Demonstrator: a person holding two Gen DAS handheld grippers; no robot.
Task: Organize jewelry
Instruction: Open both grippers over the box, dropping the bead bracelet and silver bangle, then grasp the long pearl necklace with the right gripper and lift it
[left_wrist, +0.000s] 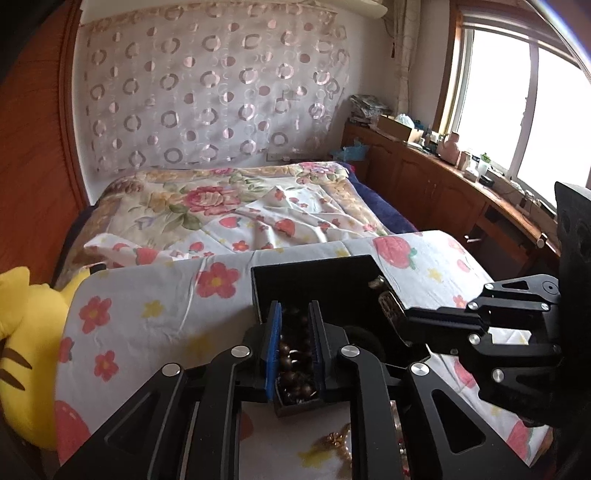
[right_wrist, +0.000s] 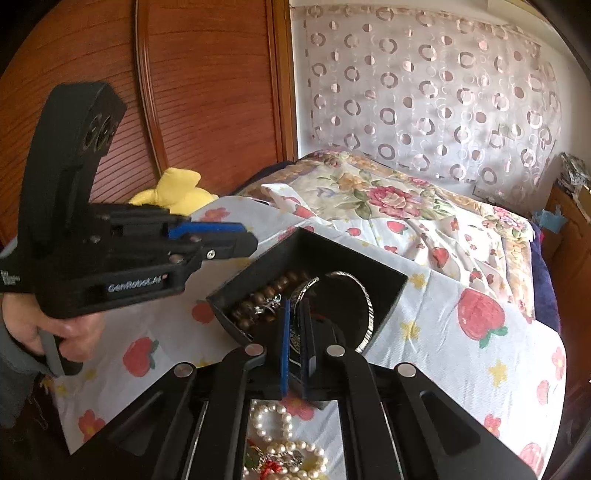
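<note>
A black open box (left_wrist: 314, 273) (right_wrist: 332, 254) stands on a cloth printed with flowers and strawberries (left_wrist: 147, 314). A brown bead bracelet (left_wrist: 295, 365) (right_wrist: 258, 299) lies inside it at the left. My left gripper (left_wrist: 295, 306) (right_wrist: 251, 238) hovers over the box's left corner. Its blue pads stand a narrow gap apart, the beads show through that gap, and nothing is pinched. My right gripper (right_wrist: 296, 306) (left_wrist: 400, 317) is shut on a silver bangle (right_wrist: 367, 306) (left_wrist: 388, 302), which hangs tilted over the box's right half.
Pearl bracelets and other jewellery (right_wrist: 280, 443) lie in a heap on the cloth in front of the box. A yellow plush toy (left_wrist: 22, 332) sits at the left edge. Beyond are a bed with a floral quilt (left_wrist: 221, 199) and cluttered wooden cabinets (left_wrist: 443, 166) under the window.
</note>
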